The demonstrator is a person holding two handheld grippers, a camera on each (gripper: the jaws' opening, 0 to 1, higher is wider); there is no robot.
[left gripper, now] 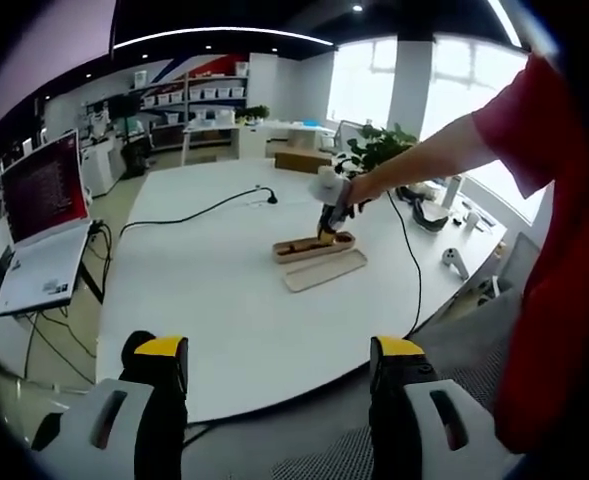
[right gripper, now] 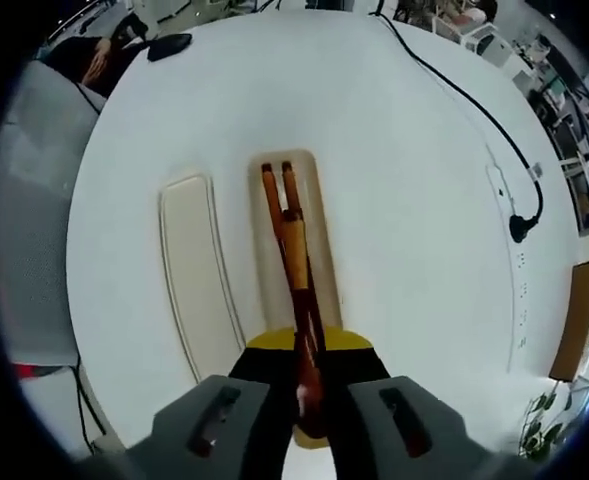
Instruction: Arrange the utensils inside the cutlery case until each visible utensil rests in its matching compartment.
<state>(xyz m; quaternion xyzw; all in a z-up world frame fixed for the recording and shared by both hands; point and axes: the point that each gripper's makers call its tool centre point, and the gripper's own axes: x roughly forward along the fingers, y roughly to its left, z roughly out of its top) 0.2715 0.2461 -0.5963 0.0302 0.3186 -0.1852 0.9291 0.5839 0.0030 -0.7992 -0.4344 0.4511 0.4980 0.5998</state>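
Wooden chopsticks (right gripper: 292, 235) lengthwise along cutlery case (right gripper: 319, 215)

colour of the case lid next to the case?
Cream, off-white lid, lying flat beside the case. Shows best in the right gripper view.

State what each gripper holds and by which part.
Right gripper is shut on a brown utensil, gripping its near end; the far end lies over the case. Left gripper is open, holding nothing.

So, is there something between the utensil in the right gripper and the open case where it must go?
Nothing visible blocks it. The right gripper is shut on a brown utensil whose far end already reaches into the case. The lid lies beside the case, apart from it.
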